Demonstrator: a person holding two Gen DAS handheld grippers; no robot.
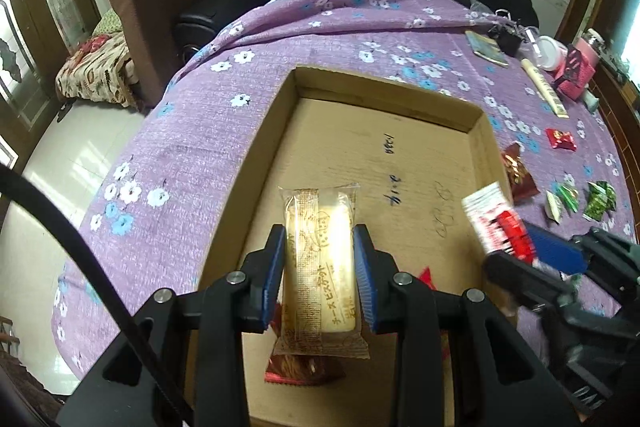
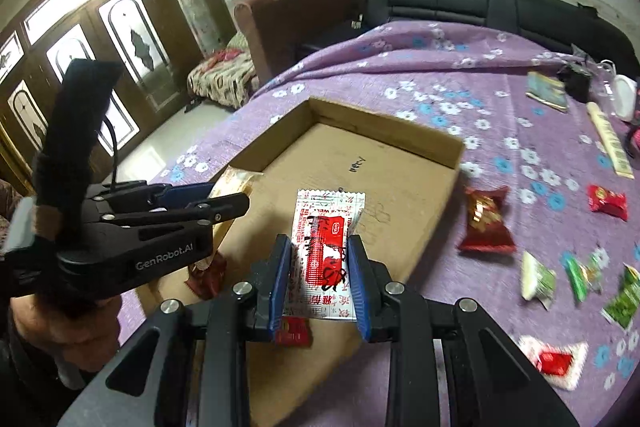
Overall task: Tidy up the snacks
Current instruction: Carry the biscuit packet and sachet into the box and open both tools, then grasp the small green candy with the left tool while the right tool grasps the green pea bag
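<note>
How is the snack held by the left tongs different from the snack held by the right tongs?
The biscuit packet in the left tongs is clear with brown print, showing a pale yellow biscuit; the red-and-white packet in the right tongs is opaque. The biscuit packet looks thick and blocky, while the red-and-white packet looks flat. Both are gripped by their long sides, pointing forward over the cardboard box.
</note>
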